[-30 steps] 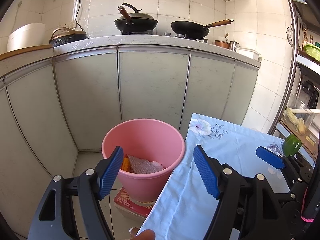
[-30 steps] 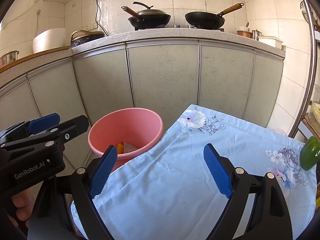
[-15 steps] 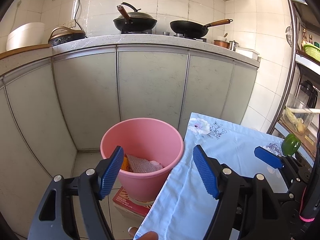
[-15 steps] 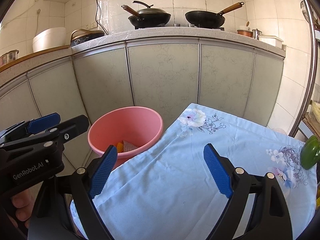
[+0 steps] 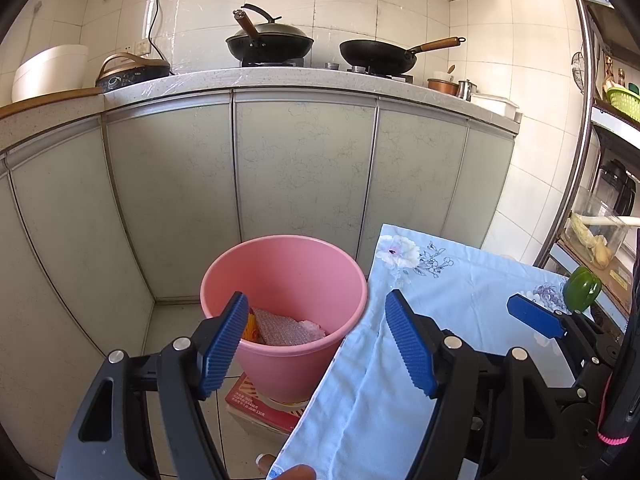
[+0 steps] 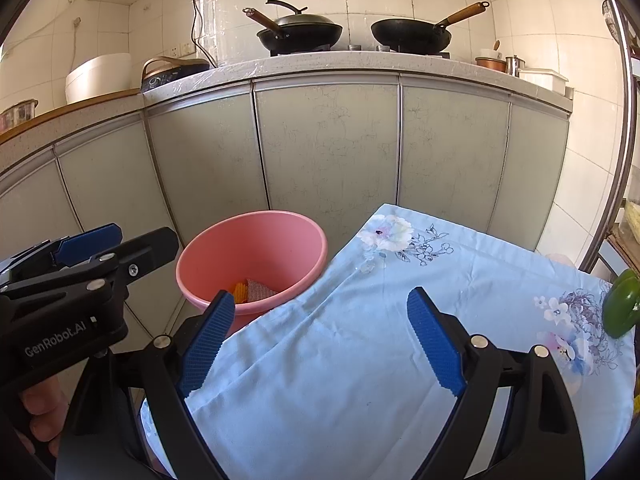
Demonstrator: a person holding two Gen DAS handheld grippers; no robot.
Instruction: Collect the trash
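Pink bin (image 5: 284, 304) holding trash beside clothed table (image 6: 360, 360); green pepper (image 6: 620, 304) at edge. Left gripper (image 5: 316, 344) and right gripper (image 6: 320, 340) hover, jaws spread, empty.

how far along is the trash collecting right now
Done: the pink bucket already holds a bubble-wrap piece and something orange. In hand: nothing; the left gripper and right gripper are both open and empty. Left: the blue floral tablecloth shows no loose trash, only a green bell pepper at its edge.
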